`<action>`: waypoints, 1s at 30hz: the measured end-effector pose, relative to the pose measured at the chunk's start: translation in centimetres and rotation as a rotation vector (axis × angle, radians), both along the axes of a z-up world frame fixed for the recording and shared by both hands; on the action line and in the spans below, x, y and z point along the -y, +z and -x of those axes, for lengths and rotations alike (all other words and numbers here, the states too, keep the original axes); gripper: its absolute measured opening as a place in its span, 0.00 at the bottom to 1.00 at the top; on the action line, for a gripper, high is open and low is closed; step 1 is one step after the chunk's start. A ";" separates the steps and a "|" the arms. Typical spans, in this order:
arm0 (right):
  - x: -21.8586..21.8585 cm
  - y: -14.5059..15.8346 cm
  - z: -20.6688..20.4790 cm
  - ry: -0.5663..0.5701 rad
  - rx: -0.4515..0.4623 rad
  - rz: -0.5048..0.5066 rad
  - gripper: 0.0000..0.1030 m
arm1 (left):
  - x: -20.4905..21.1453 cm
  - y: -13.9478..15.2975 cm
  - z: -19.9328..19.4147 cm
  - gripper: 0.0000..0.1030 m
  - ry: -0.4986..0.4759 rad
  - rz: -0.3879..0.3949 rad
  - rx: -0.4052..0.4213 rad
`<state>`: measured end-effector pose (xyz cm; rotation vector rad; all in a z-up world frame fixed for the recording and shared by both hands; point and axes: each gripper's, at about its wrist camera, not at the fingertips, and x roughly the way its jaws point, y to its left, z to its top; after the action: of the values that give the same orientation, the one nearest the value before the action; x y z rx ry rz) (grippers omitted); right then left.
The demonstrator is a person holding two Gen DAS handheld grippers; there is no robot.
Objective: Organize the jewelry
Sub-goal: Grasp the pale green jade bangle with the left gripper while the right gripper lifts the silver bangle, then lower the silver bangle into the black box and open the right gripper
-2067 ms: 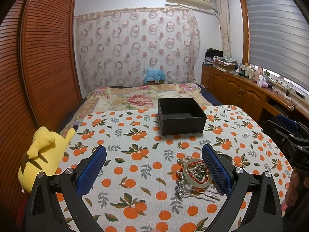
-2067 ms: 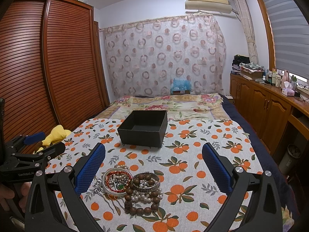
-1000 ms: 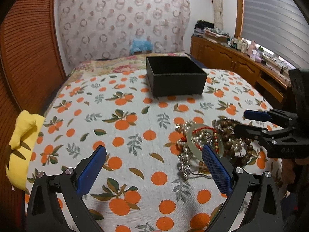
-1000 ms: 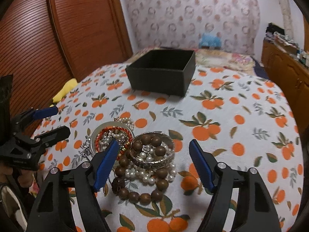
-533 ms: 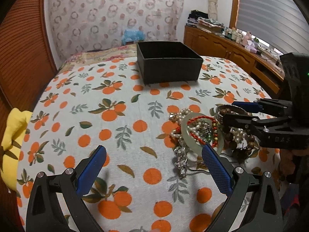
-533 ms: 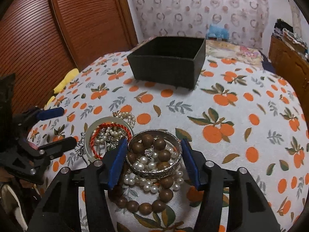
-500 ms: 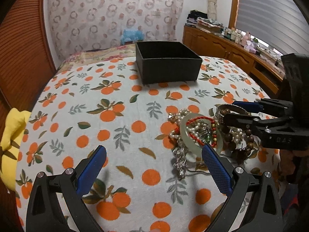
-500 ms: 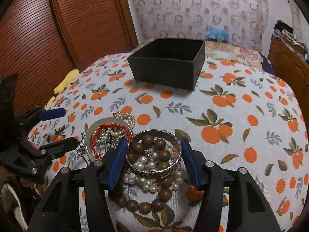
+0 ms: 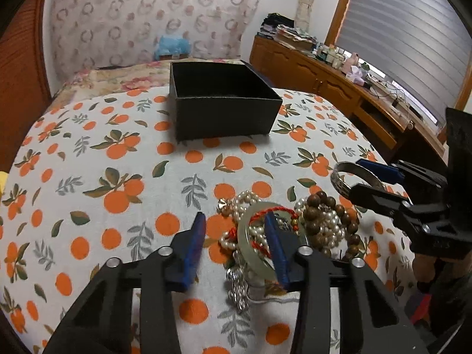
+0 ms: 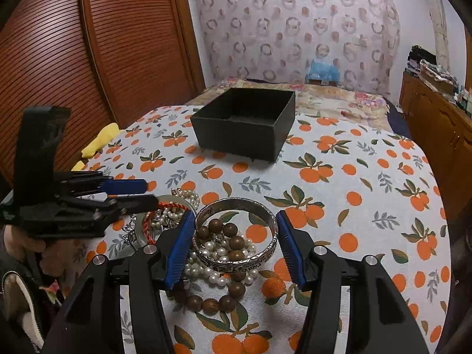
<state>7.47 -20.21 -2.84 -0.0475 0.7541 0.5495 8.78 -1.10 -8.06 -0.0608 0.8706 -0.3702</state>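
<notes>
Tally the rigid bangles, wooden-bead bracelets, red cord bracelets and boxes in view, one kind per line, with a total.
Rigid bangle: 2, the silver bangle and the pale green bangle
Wooden-bead bracelet: 1
Red cord bracelet: 1
Black box: 1
Total: 5
The pearls are too tangled to count.

Yellow plush toy (image 10: pixel 98 141) mostly hidden

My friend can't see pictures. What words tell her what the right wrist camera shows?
The right gripper clamps a silver bangle above a pile of pearls and brown wooden beads on an orange-print cloth. The left gripper reaches in over a pale bangle; an open black box sits behind.
</notes>
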 end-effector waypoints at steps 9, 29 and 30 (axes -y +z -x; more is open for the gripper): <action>0.3 0.0 0.3 -0.011 0.010 0.004 0.57 | 0.9 -0.6 -1.1 0.25 -0.038 -0.020 -0.025; -0.1 1.2 -1.4 -0.020 0.053 0.016 0.57 | 1.0 3.8 0.6 0.08 -0.020 -0.076 0.155; -0.2 1.5 -1.9 -0.022 0.058 0.017 0.57 | 0.8 4.0 0.4 0.08 -0.013 -0.075 0.160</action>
<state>9.34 -20.04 -1.35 -0.0710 0.7024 0.5190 8.42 -1.85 -4.10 0.0436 0.7260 -0.3494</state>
